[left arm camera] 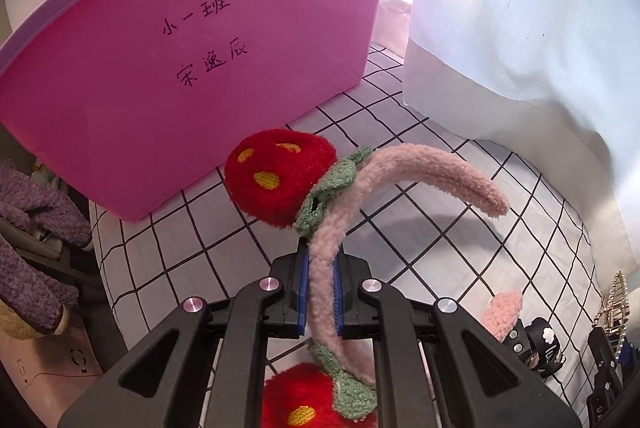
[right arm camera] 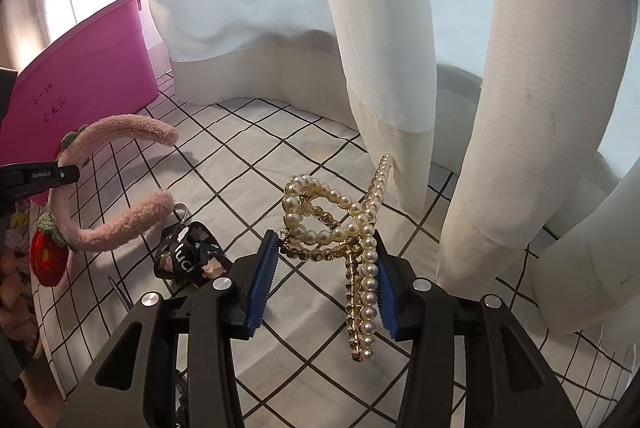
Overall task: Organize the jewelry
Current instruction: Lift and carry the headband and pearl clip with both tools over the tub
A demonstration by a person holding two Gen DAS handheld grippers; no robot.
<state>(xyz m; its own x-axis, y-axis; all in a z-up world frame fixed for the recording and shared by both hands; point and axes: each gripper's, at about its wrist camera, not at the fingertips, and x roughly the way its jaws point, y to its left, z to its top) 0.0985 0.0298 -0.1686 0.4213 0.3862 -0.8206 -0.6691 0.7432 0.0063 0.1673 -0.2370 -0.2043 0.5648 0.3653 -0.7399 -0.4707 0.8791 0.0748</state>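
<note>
White curtain folds (right arm camera: 400, 48) hanging across the back, hems down on the white cloth with a black grid (right arm camera: 280, 156) spread over the table. Large pink plastic storage box (left arm camera: 180, 68) with black handwritten characters on its side, standing on the gridded cloth at the left, beside the curtain. Purple fleecy fabric (left arm camera: 36, 224) off the table's left edge, low in the left wrist view. Left gripper (left arm camera: 320, 292), black with blue pads, pressed together on the band of a fuzzy pink headband with red plush strawberries and green leaves (left arm camera: 420, 172); headband held up clear of the cloth in front of the pink box, one strawberry above the fingers, the other below them, both curved ends free in the air and a shadow beneath on the grid. Right gripper (right arm camera: 328, 280), same build, set partly apart and pinching a gold hair claw clip trimmed with cream pearls (right arm camera: 336, 224); right pad against the clip's long pearl row, left pad at its looped end, the clip lifted off the cloth near a curtain hem. Black strap with white lettering and metal studs (right arm camera: 188, 256) lying on the cloth between the two grippers, below the headband's lower end.
</note>
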